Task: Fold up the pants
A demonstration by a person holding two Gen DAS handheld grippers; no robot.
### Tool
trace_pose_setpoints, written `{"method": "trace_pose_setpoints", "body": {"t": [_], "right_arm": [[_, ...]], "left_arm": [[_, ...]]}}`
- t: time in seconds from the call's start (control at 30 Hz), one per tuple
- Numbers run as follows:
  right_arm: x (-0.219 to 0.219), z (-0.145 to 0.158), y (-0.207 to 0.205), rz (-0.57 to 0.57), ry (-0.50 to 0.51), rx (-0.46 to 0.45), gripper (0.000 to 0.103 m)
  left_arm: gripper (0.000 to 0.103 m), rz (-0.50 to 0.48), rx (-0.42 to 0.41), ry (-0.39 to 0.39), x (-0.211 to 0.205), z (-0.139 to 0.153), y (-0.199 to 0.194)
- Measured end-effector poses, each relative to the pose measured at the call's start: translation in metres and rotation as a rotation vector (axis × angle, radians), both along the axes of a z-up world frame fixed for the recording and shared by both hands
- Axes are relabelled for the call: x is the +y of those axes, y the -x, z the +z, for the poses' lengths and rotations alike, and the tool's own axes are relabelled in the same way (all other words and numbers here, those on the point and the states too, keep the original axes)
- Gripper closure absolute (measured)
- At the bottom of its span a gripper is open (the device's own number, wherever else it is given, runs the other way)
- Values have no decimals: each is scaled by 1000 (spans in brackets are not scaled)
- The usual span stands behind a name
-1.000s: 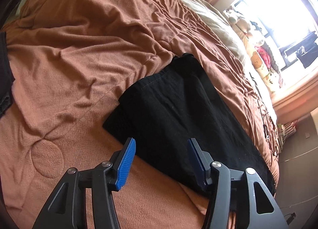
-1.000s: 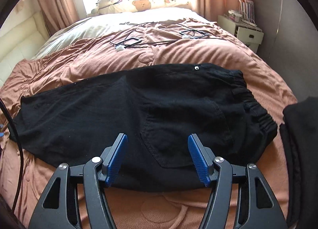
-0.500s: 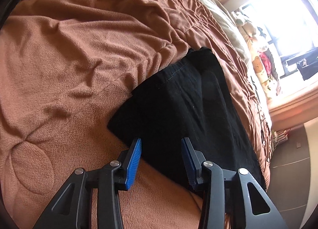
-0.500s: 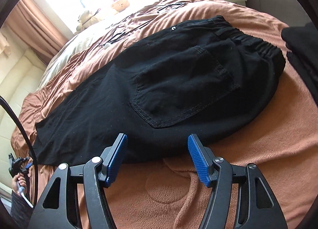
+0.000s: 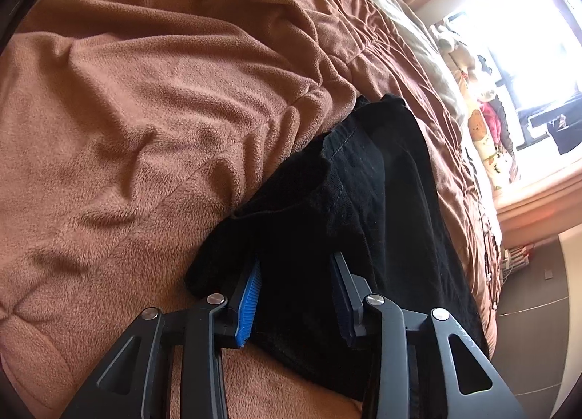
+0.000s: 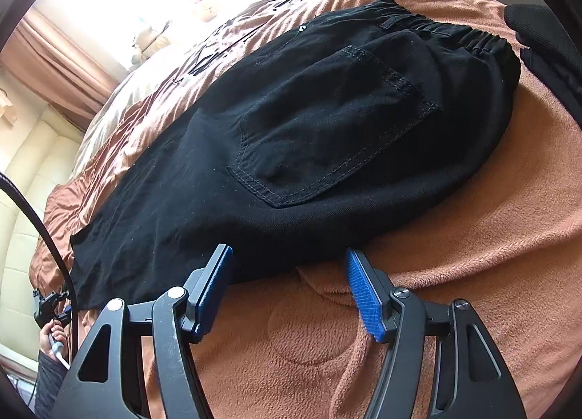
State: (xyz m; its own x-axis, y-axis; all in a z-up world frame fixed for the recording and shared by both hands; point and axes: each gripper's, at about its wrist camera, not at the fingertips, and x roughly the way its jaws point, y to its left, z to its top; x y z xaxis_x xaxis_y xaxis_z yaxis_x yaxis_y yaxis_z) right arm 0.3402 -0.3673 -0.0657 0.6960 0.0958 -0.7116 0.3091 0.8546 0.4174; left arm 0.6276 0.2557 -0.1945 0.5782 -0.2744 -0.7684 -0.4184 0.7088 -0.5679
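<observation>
the black pants [image 6: 309,135] lie lengthwise on the brown blanket [image 6: 454,273]. the left gripper [image 5: 294,295], just closing, has the hem cloth between its pads; the right gripper [image 6: 291,288] stays spread at the near edge.

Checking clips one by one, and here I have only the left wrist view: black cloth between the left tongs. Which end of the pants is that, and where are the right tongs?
Observer: The leg end. The right wrist view shows the pants lying flat, with the elastic waistband at the far right. Your left tongs have just been closing, with cloth between them.
Reviewer: And the right tongs?
Observer: The right tongs stand open over the brown blanket, at the pants' near edge below the back pocket, gripping nothing.
Reviewer: Anything else there?
Observer: Another dark garment lies past the waistband.
</observation>
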Motion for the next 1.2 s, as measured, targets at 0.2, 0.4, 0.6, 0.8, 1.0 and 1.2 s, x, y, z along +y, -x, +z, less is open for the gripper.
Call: {"method": "trace_pose_setpoints", "body": {"t": [0.2,0.4,0.6,0.8,1.0,1.2], "right_arm": [[4,-1,-2,-3,-3,-4,41],[9,2,-3,9,28,-10,41],[0,0,2,4,-12,-33,41],[-16,-9,7,-6,-100,-49,41],[-29,-22,12,-38,-225,-94,41],[-43,-34,10,-69,-332,-147,41]], "left_arm": [[98,12,-21,17,3,25,9],[98,28,-9,8,4,34,31],[79,79,89,82,11,6,45],[55,79,65,111,8,3,51],[56,101,19,140,11,-7,45],[56,102,-41,116,16,-9,36]]}}
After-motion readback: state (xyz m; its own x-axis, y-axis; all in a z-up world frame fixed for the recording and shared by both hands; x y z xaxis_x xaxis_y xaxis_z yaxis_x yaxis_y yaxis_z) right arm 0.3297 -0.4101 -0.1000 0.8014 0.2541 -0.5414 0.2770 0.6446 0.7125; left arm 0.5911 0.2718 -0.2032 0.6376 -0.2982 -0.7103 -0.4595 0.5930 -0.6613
